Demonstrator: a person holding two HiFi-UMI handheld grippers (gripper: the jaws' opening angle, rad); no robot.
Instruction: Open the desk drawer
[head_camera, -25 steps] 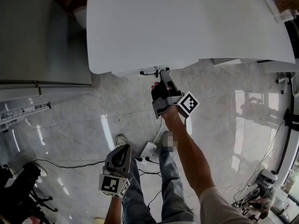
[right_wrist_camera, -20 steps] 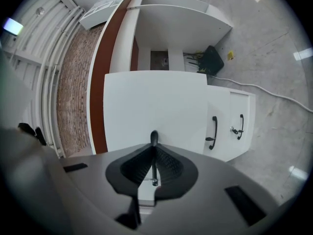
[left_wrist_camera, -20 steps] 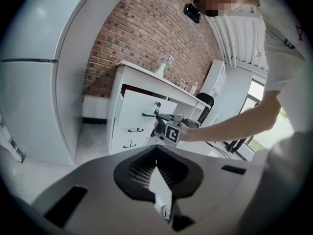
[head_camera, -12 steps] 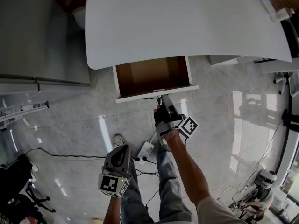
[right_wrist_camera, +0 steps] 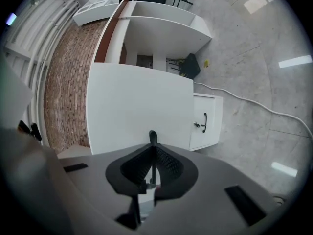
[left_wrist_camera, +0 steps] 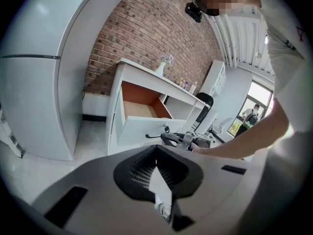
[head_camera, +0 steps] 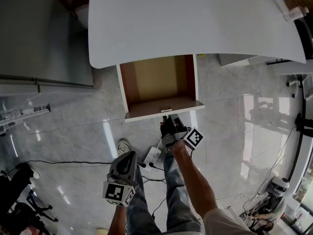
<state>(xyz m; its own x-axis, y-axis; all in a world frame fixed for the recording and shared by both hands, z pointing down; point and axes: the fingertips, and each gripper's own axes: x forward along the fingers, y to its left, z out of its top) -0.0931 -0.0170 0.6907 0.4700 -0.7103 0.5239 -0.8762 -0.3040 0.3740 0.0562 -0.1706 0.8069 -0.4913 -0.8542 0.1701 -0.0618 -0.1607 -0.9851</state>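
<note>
Brown-lined white drawer (head_camera: pixel 156 82) well out, right gripper (head_camera: pixel 168 124) jaws seemingly narrow on its handle (right_wrist_camera: pixel 153 137), left gripper's (head_camera: pixel 128 161) together.

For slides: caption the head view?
Right gripper shut on the handle of the open desk drawer; left gripper hangs low.

Power strip (head_camera: pixel 154 155) on marble floor (head_camera: pixel 73 131); brick wall (left_wrist_camera: pixel 146 33)

**Head view:** set on your head, looking steeply down on the desk top (head_camera: pixel 195 18), the open drawer (head_camera: pixel 159 82) and the floor (head_camera: pixel 73 131), at middle distance.

**Left gripper view:** rides your left gripper (left_wrist_camera: pixel 156 153), held low, and faces the drawer from its near left, well apart.

**Right gripper view:** rides your right gripper (right_wrist_camera: pixel 153 140), rolled sideways, close against the drawer front (right_wrist_camera: pixel 142 102), with the handle (right_wrist_camera: pixel 153 135) at its jaws.

**Shared by all three:** the drawer.
</note>
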